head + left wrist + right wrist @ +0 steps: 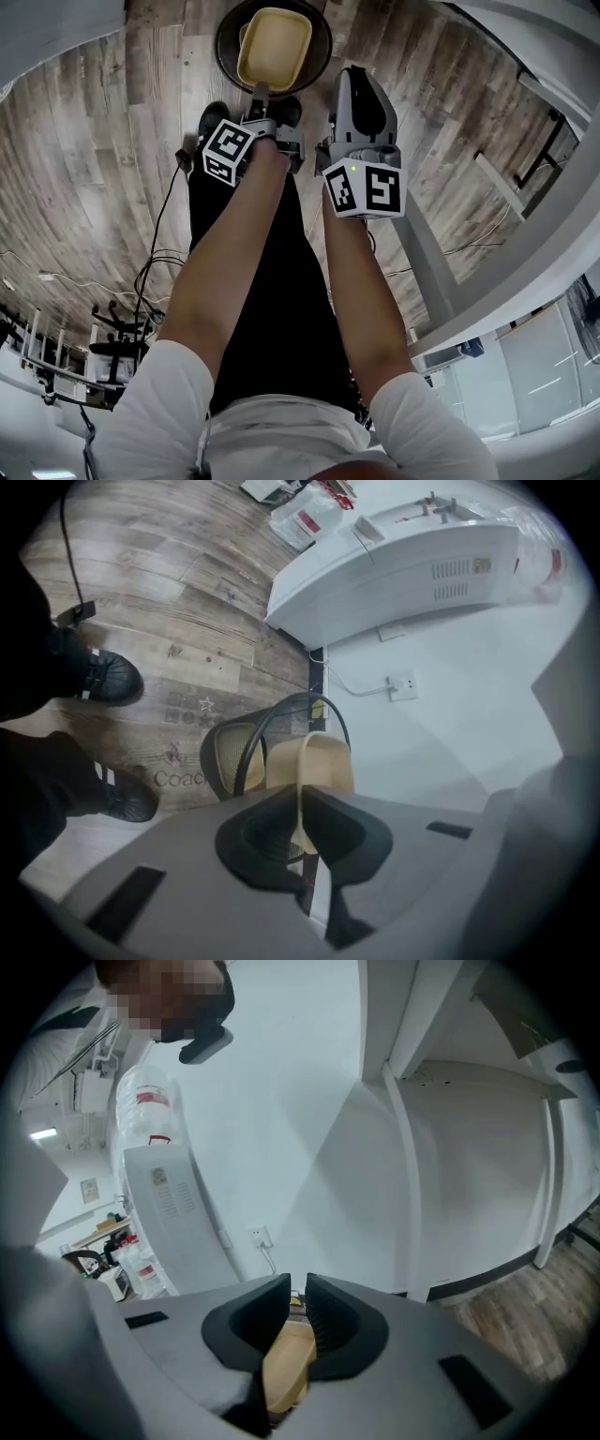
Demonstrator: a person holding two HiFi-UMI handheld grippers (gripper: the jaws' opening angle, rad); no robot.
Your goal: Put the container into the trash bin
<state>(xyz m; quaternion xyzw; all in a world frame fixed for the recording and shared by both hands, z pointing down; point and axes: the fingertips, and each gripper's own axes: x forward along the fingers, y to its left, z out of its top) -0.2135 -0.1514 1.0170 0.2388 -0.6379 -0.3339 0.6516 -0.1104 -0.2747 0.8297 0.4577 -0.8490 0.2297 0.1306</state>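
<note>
The person's two bare arms reach down past white sleeves and black trousers, and each hand holds a gripper with a black-and-white marker cube on it. The left gripper (302, 794) has its fingers pressed tight on the thin rim of the tan container (274, 47), pinching it at its near edge. The right gripper (298, 1290) is just beside it. Its fingers are nearly together, and a tan piece (286, 1368) sits in the gap between them. It has the same colour as the container, but no view shows what it is. In the head view a strip of the bin's rim shows between the container and the right gripper. The container is open side up at the mouth of the round black trash bin (228, 47), which has mesh walls. How deep the container sits in the bin cannot be told. Two black shoes (108, 677) stand on the wooden floor (112, 122) just beside the bin. The floor has a star and the letters "Coac" (178, 778) printed on it. A black cable (164, 225) lies on the floor to the left. A white desk (562, 216) curves along the right. Farther off stands a white machine (403, 564), with a wall socket (403, 683) near it and bottles with red labels too small to read.
</note>
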